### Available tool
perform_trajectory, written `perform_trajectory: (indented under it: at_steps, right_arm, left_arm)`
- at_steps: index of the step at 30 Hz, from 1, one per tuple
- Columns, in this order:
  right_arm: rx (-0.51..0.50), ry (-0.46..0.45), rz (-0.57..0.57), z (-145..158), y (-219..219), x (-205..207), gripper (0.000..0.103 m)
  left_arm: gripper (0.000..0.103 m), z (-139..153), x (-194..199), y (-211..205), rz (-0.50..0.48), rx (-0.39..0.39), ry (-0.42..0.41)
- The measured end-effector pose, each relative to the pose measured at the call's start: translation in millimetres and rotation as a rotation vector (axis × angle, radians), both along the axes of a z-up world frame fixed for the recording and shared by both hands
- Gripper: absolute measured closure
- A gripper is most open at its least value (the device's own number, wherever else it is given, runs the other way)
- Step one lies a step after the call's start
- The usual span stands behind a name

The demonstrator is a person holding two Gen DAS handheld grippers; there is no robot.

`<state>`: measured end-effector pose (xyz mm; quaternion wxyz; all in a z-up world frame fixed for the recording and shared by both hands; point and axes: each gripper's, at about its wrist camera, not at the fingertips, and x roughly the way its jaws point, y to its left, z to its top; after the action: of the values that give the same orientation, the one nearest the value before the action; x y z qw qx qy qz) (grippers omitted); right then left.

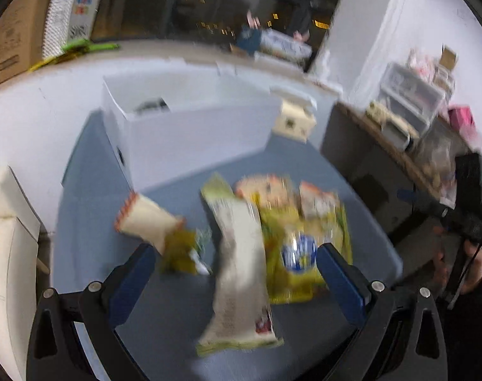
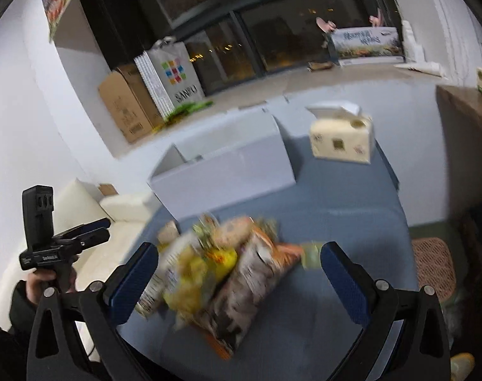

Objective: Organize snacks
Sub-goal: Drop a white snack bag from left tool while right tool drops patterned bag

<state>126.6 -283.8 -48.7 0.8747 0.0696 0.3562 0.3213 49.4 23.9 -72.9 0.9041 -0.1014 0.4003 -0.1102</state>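
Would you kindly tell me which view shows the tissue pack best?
The right wrist view: the tissue pack sits whole and unobstructed beside the white box. The left wrist view shows it smaller, blurred, partly behind the box.

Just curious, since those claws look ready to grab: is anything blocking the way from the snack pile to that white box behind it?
Nothing visible does. Bare blue tabletop lies between the snack pile and the open-topped white box. The tissue pack sits off to the box's side, and both grippers are open and hold nothing.

Glossy plastic snack packets [image 1: 272, 231] on matt blue table [image 1: 91, 222]; matt white box [image 1: 196, 139]; brown cardboard carton [image 2: 126, 108].
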Motion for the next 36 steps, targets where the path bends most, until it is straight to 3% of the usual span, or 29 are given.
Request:
perform_trajectory:
  at_steps: [12,13,14,15,16,17,19,29,31,33,36]
  right_arm:
    - [-0.033,-0.009,0.032,-6.3,10.0,-15.0,0.0]
    - [-0.035,-0.003,0.032,-8.1,10.7,-14.5,0.0]
    - [-0.04,0.004,0.029,-10.3,12.5,-14.9,0.0]
    - [-0.049,0.011,0.027,-12.9,14.0,-14.4,0.0]
    - [-0.058,0.02,0.022,-15.9,15.1,-13.7,0.0]
    - [-0.069,0.038,0.012,-20.4,16.1,-12.4,0.0]
    - [-0.073,0.071,0.008,-27.2,17.1,-9.4,0.0]
    - [0.002,0.252,-0.028,-58.6,9.3,11.7,0.0]
    - [0.048,0.313,-0.038,-68.4,7.4,19.6,0.0]
    - [0.081,0.367,-0.044,-77.9,8.1,28.7,0.0]
    - [0.104,0.417,-0.035,-89.4,12.8,41.7,0.0]
  left_arm:
    - [0.002,-46.6,23.3,-19.3,-0.016,0.092,0.18]
    - [0.007,-51.3,25.2,-19.4,-0.018,0.106,0.196]
    - [0.025,-54.3,26.2,-18.7,-0.023,0.108,0.206]
    - [0.035,-57.7,28.2,-17.4,-0.024,0.102,0.214]
    - [0.056,-61.8,30.2,-16.4,-0.027,0.089,0.223]
    - [0.064,-64.8,30.9,-16.1,-0.018,0.092,0.223]
    - [0.069,-61.2,26.5,-12.9,0.028,0.097,0.186]
    - [0.071,-3.8,-14.2,-1.1,0.038,0.02,0.01]
    - [0.071,19.6,-27.8,1.6,0.074,0.043,-0.102]
    - [0.071,34.2,-33.3,1.0,0.1,0.079,-0.161]
    - [0.071,53.9,-40.0,4.1,0.106,0.069,-0.216]
